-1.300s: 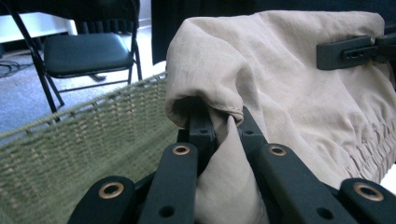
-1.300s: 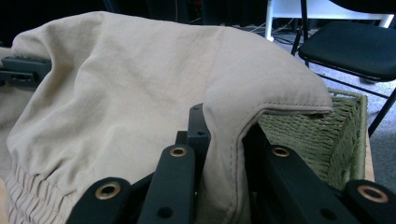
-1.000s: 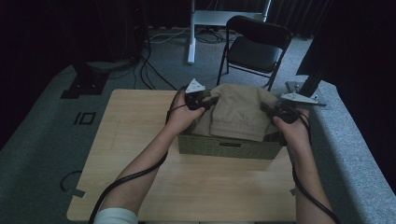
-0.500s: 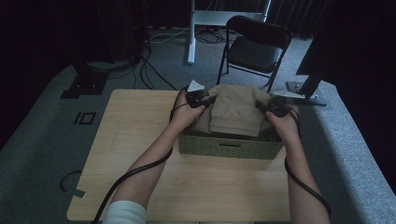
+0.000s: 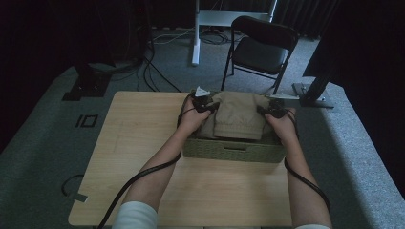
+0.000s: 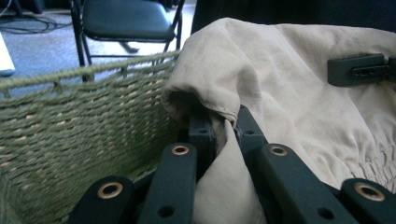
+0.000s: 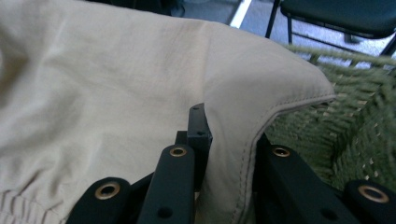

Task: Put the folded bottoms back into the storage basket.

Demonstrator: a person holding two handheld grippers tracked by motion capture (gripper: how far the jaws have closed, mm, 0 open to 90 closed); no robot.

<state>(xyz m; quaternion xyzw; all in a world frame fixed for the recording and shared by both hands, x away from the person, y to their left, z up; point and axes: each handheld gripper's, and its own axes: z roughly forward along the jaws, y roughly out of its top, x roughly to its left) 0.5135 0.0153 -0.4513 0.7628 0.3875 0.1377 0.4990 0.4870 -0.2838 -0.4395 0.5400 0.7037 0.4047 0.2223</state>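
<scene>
Light wooden table [image 5: 143,143] on grey carpet [image 5: 43,157], bearing a green woven basket [image 5: 234,150] toward its far right, just below and around both sets of jaws, with a black cable [image 5: 143,174] trailing across the near left.

Beige garment [image 5: 237,119] filled most of the woven basket [image 5: 232,150]; little room left between cloth and basket walls. Bare tabletop [image 5: 138,129] lay open to the left and in front. Folding chair [image 5: 260,45] stood well beyond the far table edge.
</scene>
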